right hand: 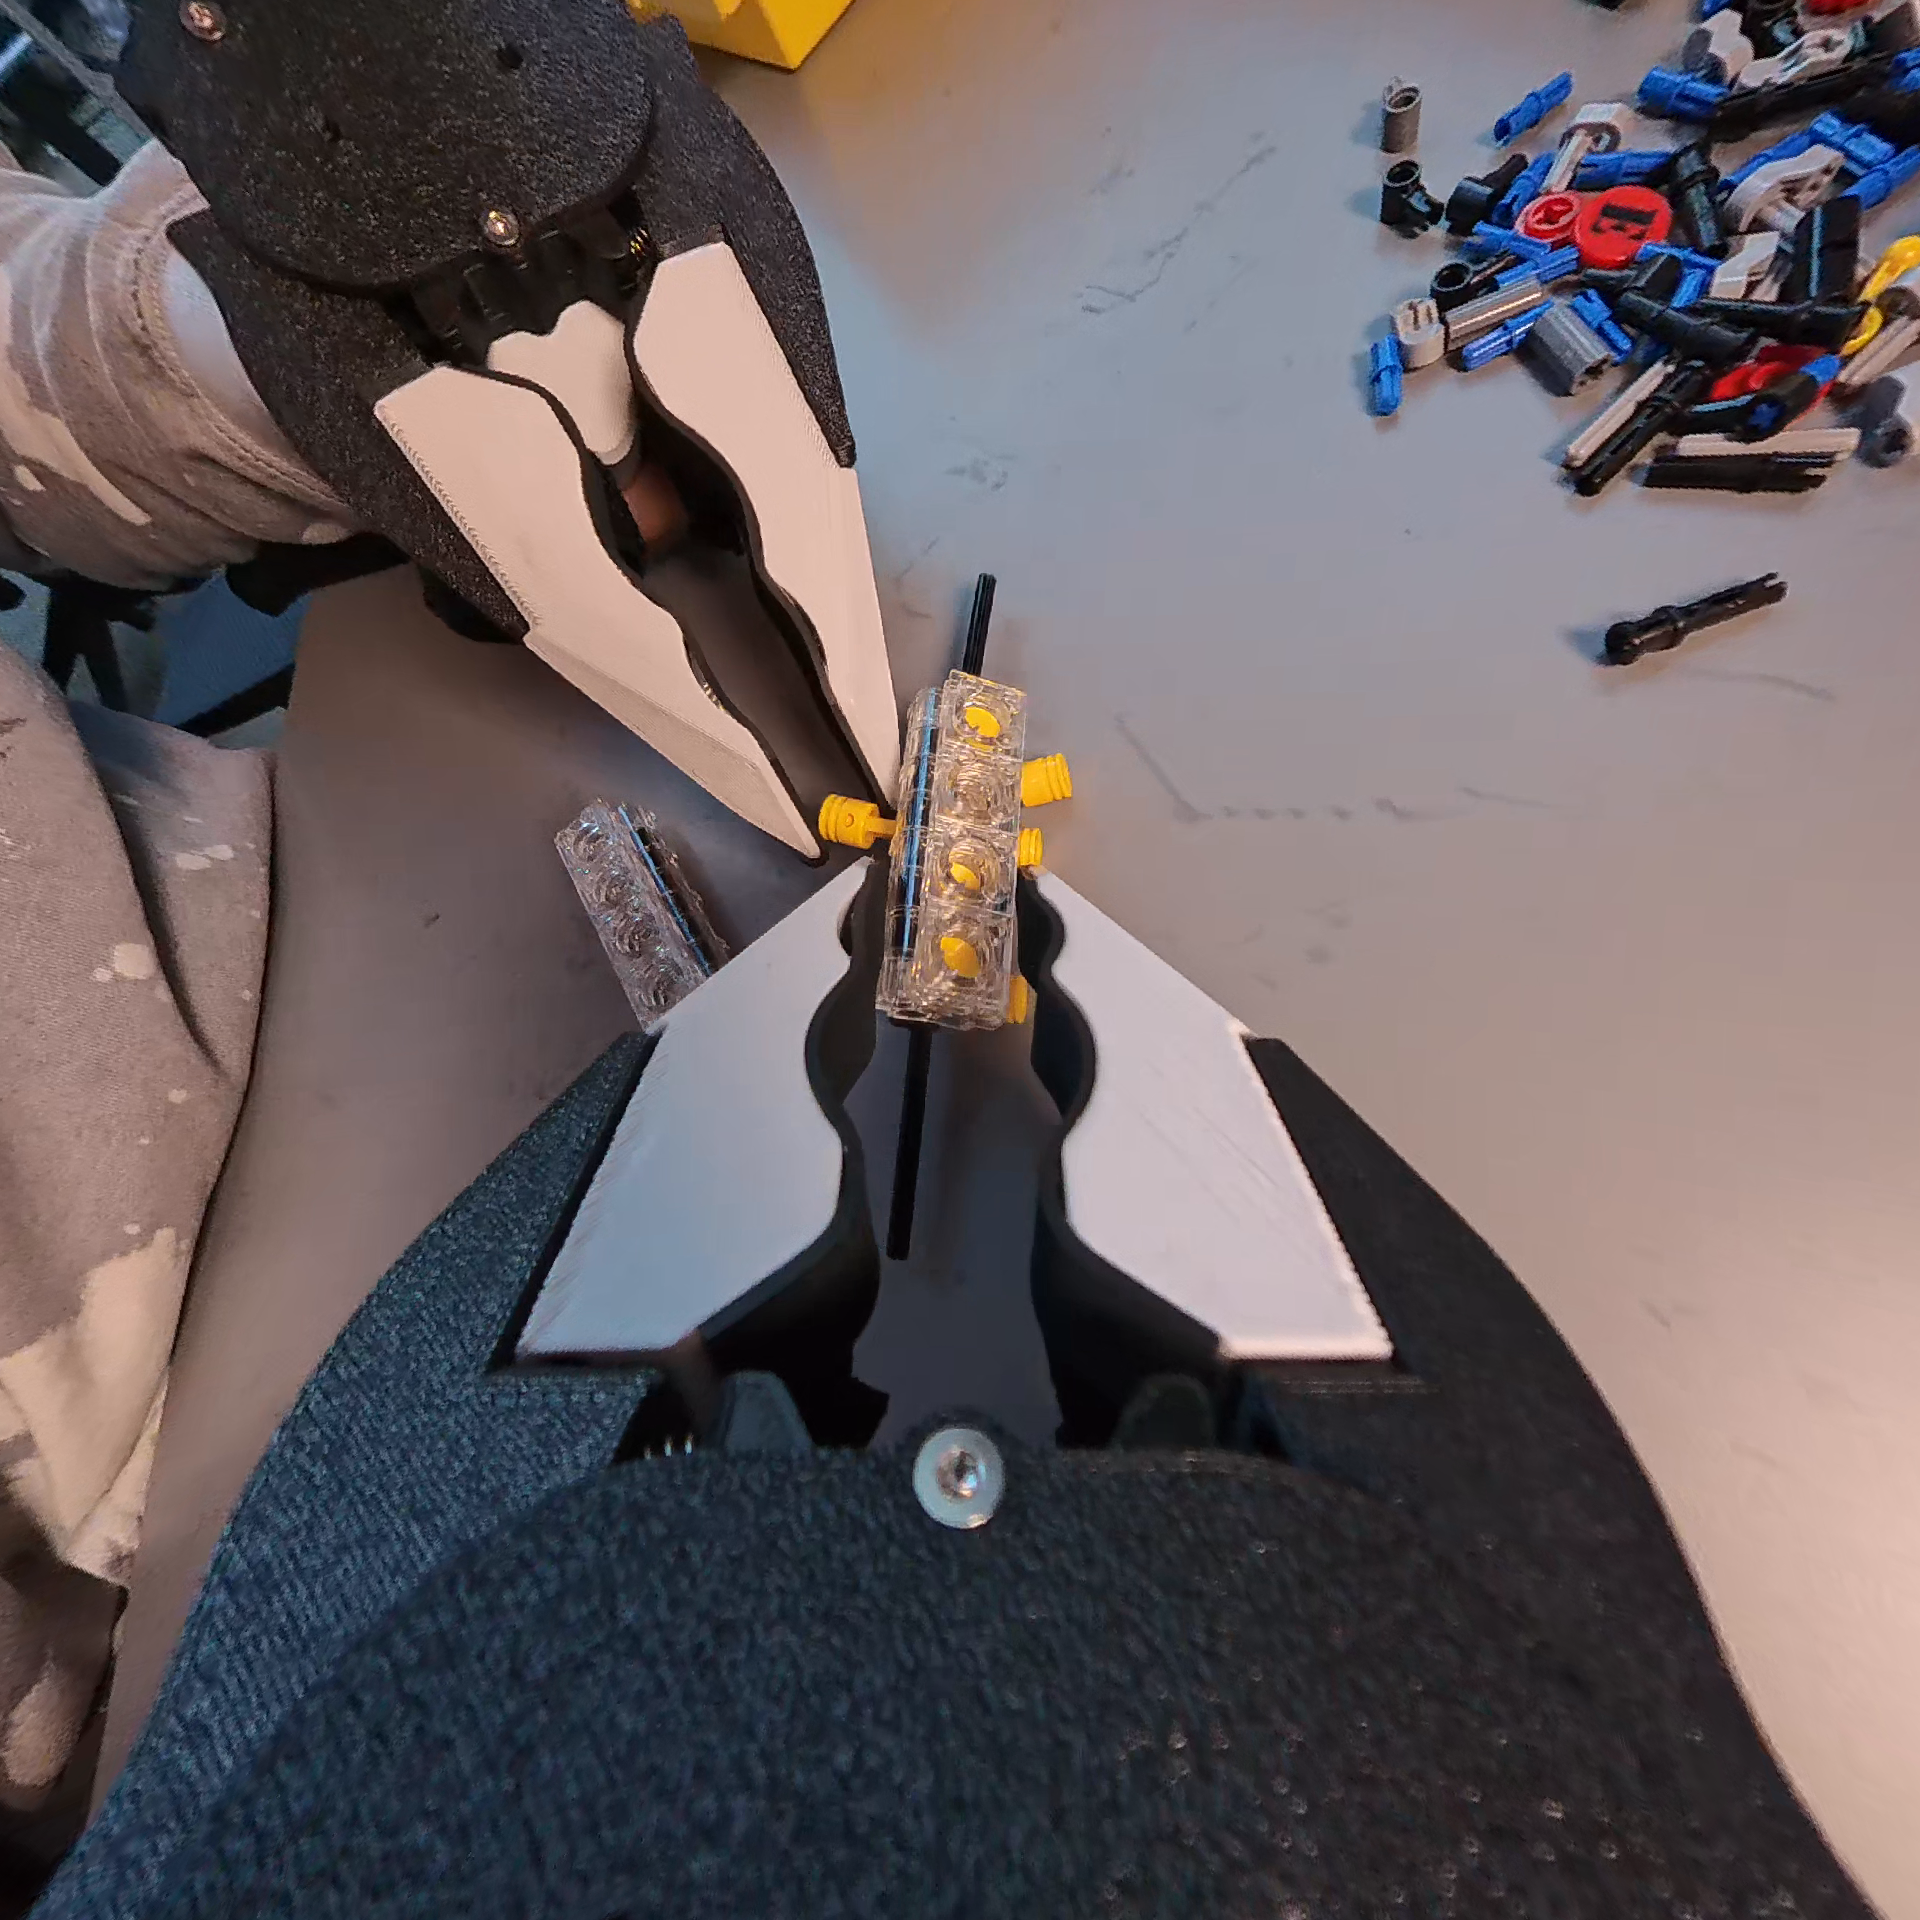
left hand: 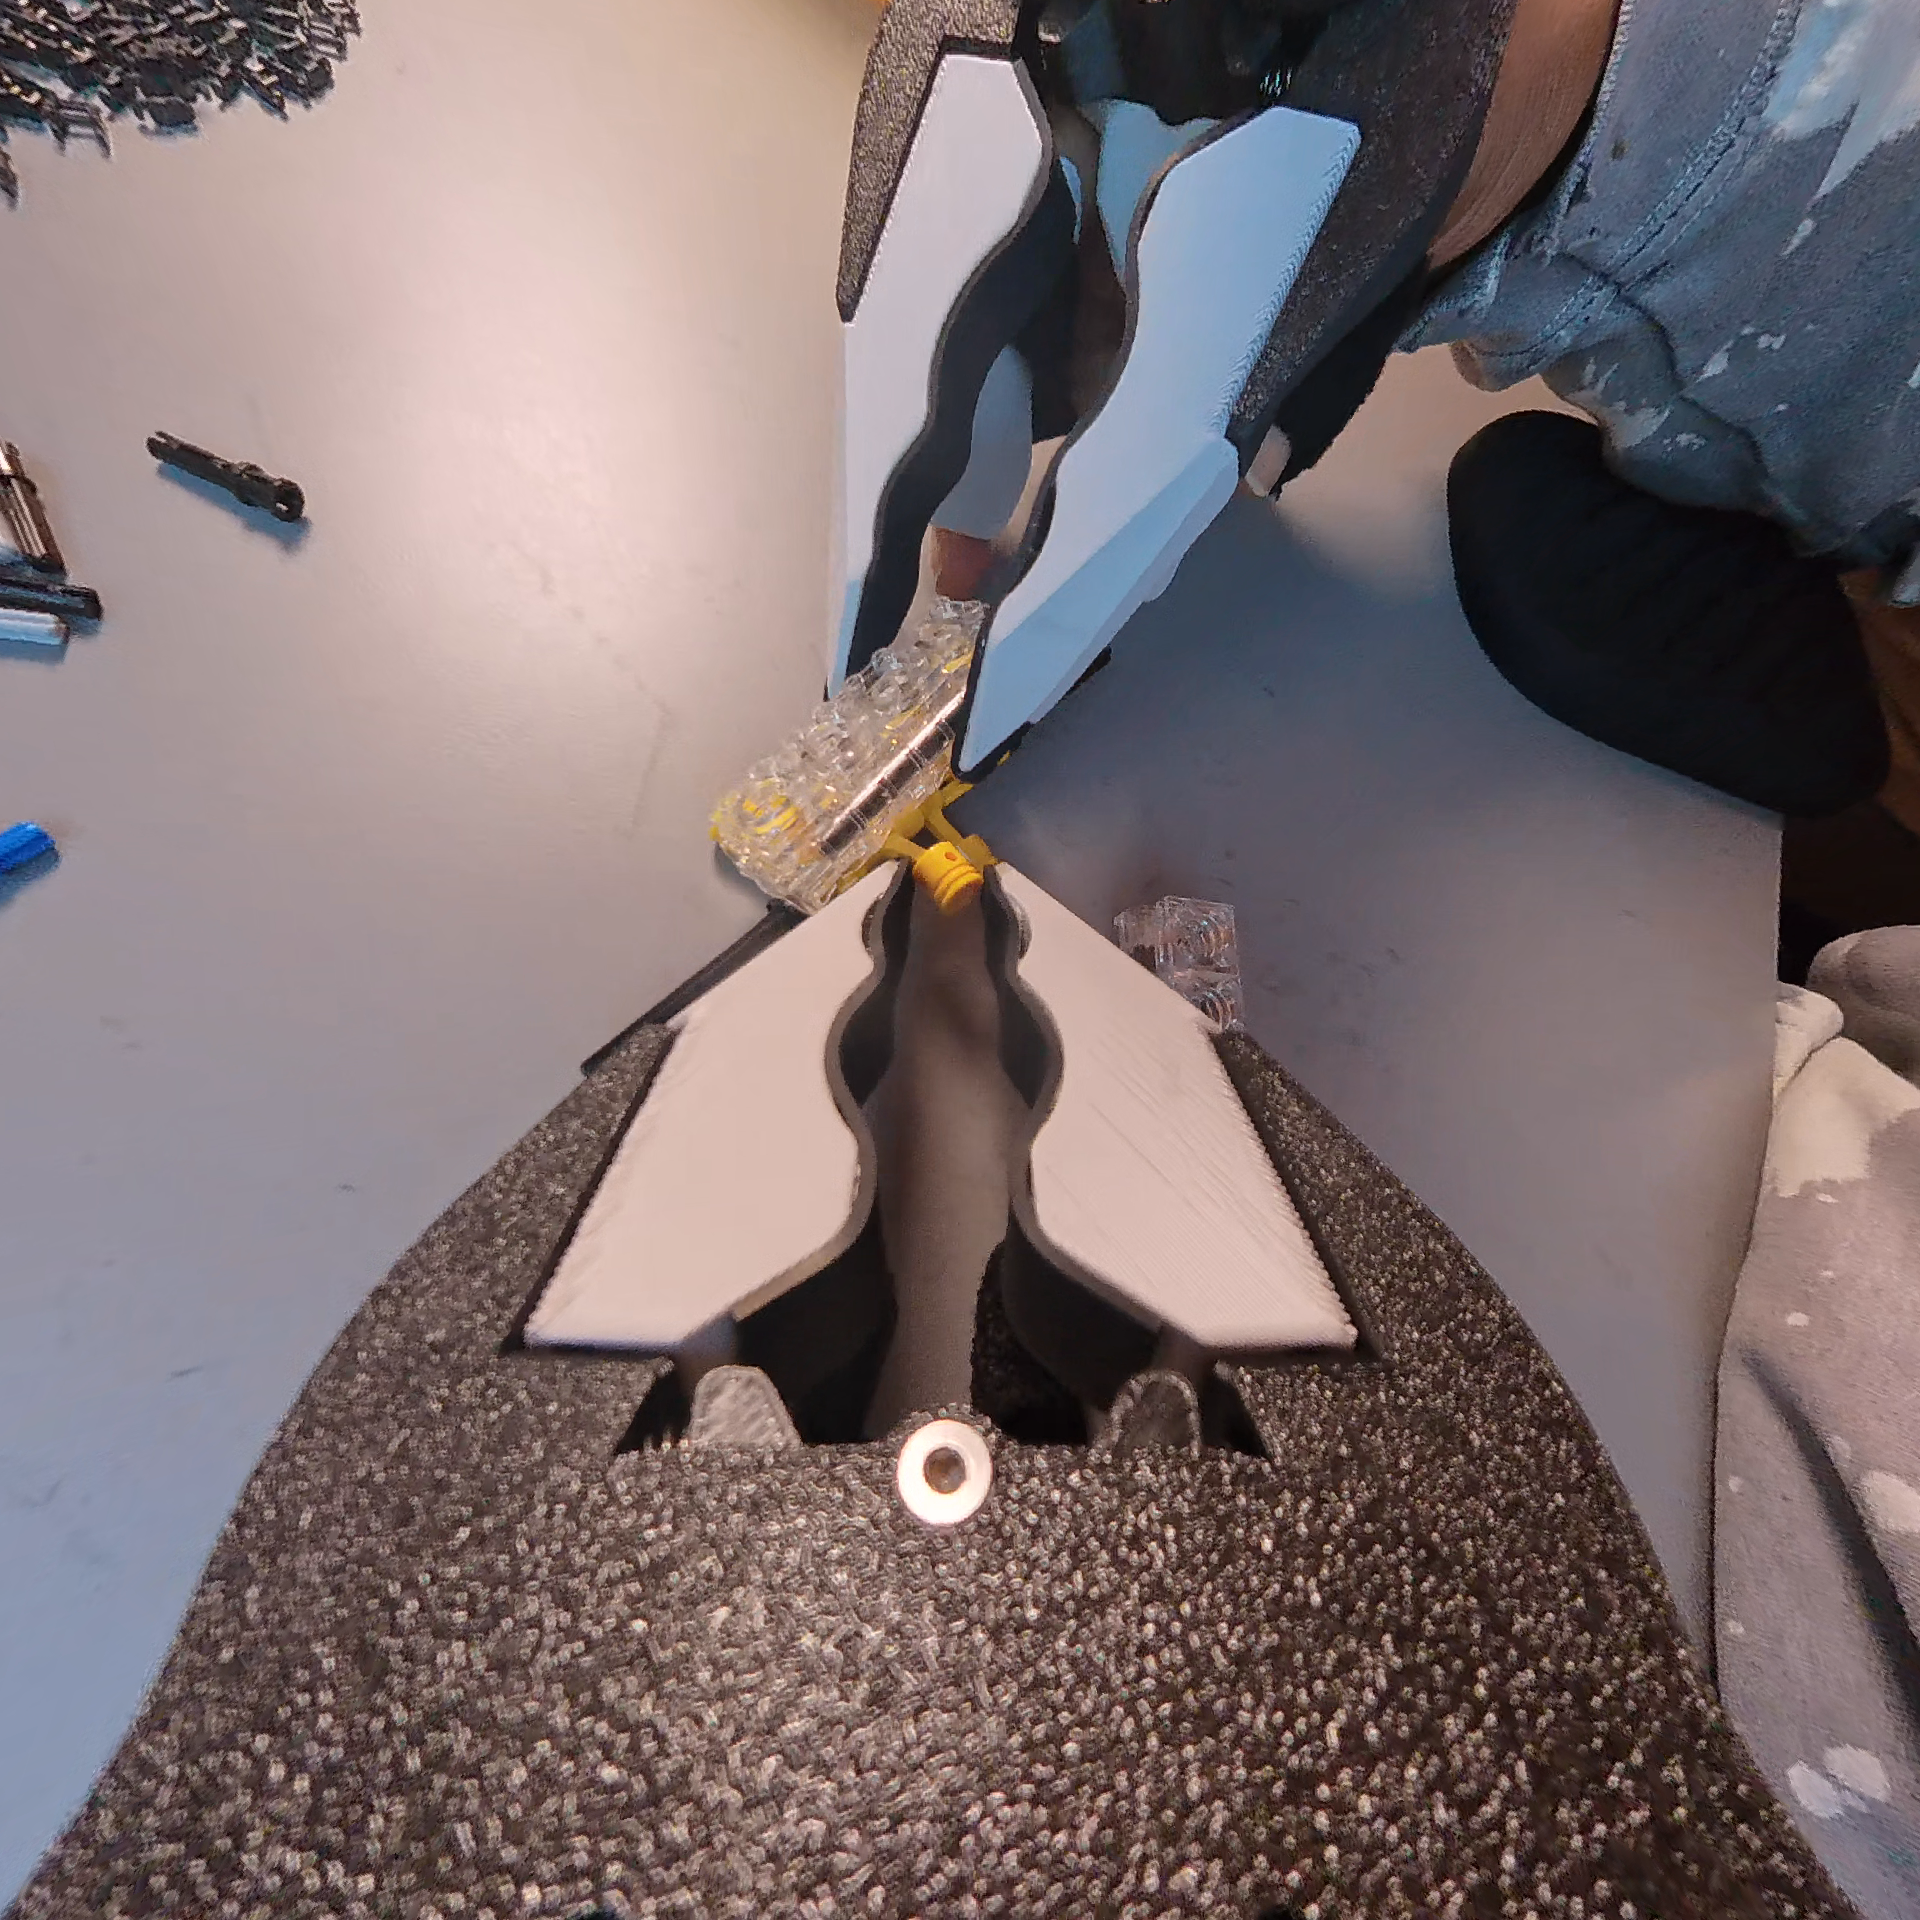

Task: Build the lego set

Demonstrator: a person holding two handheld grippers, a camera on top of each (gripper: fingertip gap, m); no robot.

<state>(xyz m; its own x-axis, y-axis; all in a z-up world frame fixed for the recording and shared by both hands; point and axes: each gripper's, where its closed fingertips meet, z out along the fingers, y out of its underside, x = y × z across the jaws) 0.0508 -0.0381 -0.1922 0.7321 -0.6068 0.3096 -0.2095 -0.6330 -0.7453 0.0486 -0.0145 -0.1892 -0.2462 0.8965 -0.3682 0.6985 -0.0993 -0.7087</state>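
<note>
Lego assembly [right hand: 951, 862], a clear block with yellow pins and a black axle [right hand: 914, 1122] running through it, sits right between the fingers of the right gripper [right hand: 951, 883], clamped from both sides above the grey table [right hand: 1351, 935]. In the left wrist view the same clear block [left hand: 847, 774] shows just ahead of the left gripper [left hand: 943, 878], whose tips are pinched on a yellow pin [left hand: 948, 875] sticking out of the block's side. So both tongs are closed on something: right on the block, left on that pin. Just beside the left gripper's fingers, a second clear brick [right hand: 634, 914] lies flat on the table, untouched. A pale, paint-flecked sleeve [right hand: 94, 416] shows behind the left tool. Farther out, a lone black pin [right hand: 1694, 618] lies by itself, and beyond it a loose heap of parts [right hand: 1662, 270] in blue, black, grey and red spreads across the far right corner. At the very top edge, a yellow piece [right hand: 774, 26] just peeks in.
</note>
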